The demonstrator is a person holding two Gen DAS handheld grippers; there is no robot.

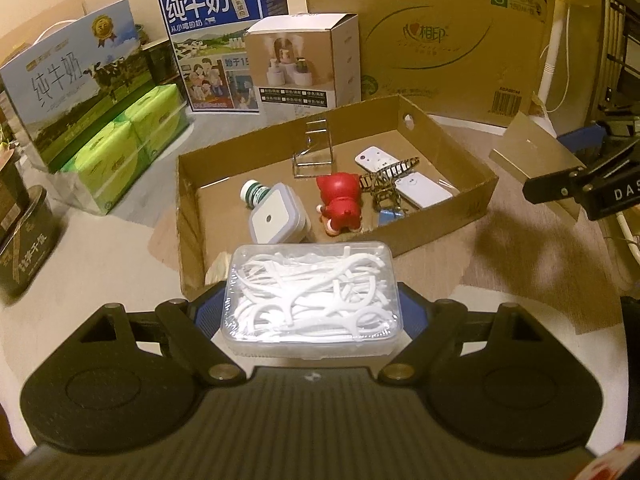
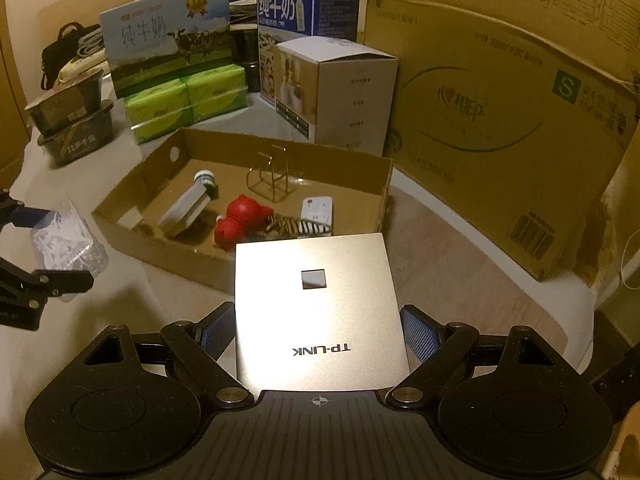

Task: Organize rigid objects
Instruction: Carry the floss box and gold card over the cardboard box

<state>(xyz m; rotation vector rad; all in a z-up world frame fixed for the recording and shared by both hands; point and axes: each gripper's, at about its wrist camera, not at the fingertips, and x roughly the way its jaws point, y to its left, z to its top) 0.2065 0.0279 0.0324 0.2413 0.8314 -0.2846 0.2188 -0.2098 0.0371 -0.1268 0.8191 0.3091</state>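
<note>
My left gripper (image 1: 312,304) is shut on a clear plastic box of white floss picks (image 1: 310,294), held just in front of the near wall of the shallow cardboard tray (image 1: 448,220). The tray holds a red toy figure (image 1: 339,208), a white square container (image 1: 276,218), a green-capped bottle (image 1: 254,192), two white remotes (image 1: 424,190), a patterned model (image 1: 384,178) and a wire stand (image 1: 314,148). My right gripper (image 2: 318,328) is shut on a silver TP-LINK box (image 2: 318,312), near the tray's (image 2: 168,256) front edge. The left gripper with the floss box (image 2: 64,240) shows at the left of the right wrist view.
Behind the tray stand milk cartons (image 1: 216,36), green tissue packs (image 1: 132,140), a small white product box (image 1: 304,64) and a large brown carton (image 1: 432,36). Dark tins (image 1: 24,236) sit at the left. The right gripper with the silver box (image 1: 532,156) shows at the right.
</note>
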